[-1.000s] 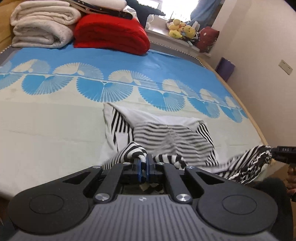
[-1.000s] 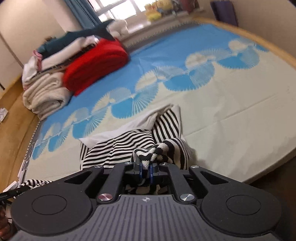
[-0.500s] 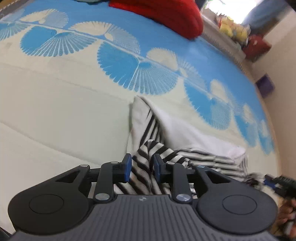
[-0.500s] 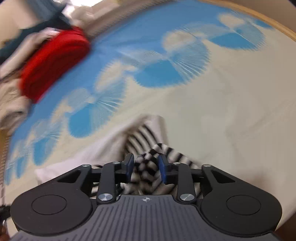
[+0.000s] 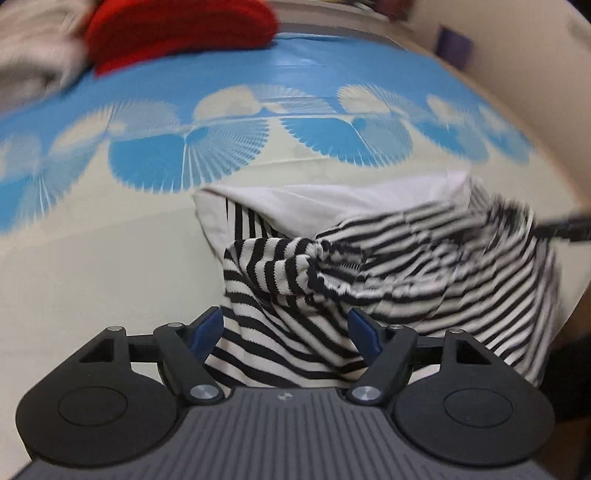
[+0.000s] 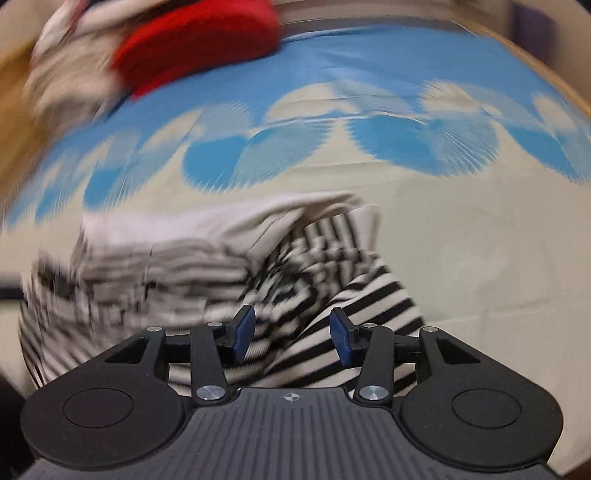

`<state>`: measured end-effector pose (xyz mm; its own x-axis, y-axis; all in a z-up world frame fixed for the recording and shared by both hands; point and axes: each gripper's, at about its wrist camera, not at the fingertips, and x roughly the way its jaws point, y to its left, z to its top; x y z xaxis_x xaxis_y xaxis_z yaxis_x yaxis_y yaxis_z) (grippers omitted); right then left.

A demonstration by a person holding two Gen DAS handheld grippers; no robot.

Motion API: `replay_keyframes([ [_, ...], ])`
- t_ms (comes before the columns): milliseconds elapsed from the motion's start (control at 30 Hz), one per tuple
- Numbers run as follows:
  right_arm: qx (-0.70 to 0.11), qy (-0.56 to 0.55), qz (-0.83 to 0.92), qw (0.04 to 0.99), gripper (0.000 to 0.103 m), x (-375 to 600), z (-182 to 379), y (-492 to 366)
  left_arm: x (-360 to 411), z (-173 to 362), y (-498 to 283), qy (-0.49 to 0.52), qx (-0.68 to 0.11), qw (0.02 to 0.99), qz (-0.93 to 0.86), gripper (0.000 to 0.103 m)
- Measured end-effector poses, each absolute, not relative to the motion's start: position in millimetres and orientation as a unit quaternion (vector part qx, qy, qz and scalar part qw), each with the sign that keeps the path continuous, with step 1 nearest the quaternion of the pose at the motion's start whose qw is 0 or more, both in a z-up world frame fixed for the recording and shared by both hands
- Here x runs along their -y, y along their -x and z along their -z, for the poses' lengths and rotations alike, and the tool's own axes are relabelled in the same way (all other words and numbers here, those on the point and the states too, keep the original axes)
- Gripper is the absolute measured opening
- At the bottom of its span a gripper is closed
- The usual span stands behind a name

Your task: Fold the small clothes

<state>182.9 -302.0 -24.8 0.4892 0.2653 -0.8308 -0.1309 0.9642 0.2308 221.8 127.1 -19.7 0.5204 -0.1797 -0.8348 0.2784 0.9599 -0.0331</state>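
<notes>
A small black-and-white striped garment (image 5: 332, 273) lies crumpled on the bed, its white inner side showing at the far edge. My left gripper (image 5: 286, 332) is open, its blue pads wide apart over the garment's left part, holding nothing. In the right wrist view the same garment (image 6: 229, 266) is blurred by motion. My right gripper (image 6: 291, 332) is open above the garment's right part, empty. The other gripper's dark tip (image 5: 565, 229) shows at the right edge of the left wrist view.
The bed sheet (image 5: 110, 258) is cream with a blue fan pattern. A red folded blanket (image 5: 177, 29) and pale folded blankets (image 5: 33, 55) sit at the far side. The bed's wooden edge (image 6: 554, 66) runs along the right. A purple box (image 5: 452, 44) stands by the wall.
Both grippers were shut on the striped garment one second ago; they let go and now stand wide open. The garment has dropped onto the bed in a looser heap. Both cameras are moving.
</notes>
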Motion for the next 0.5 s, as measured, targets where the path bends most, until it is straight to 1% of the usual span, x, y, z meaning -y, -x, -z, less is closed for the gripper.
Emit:
replay_keyframes([
  [67,-0.496,-0.008,-0.132,0.858,0.051,283.7,30.8,-178.7,-121.2,28.6,-221.1,-0.084,-0.473,0.868,0.123,0.08],
  [100,-0.498,0.015,-0.135,0.857,0.053,276.8,33.9,-177.8,-119.2,31.8,-221.9,-0.096,-0.472,0.869,0.116,0.08],
  [167,-0.5,0.046,-0.137,0.854,0.055,266.8,40.2,-178.1,-116.5,36.5,-223.1,-0.118,-0.459,0.875,0.103,0.08],
  [333,-0.494,0.076,-0.131,0.856,0.057,253.0,51.9,-188.1,-109.0,44.8,-233.8,-0.138,-0.438,0.884,0.087,0.08],
  [500,-0.48,0.102,-0.134,0.861,0.056,238.7,57.2,-195.2,-94.6,44.8,-245.8,-0.149,-0.421,0.889,0.102,0.08],
])
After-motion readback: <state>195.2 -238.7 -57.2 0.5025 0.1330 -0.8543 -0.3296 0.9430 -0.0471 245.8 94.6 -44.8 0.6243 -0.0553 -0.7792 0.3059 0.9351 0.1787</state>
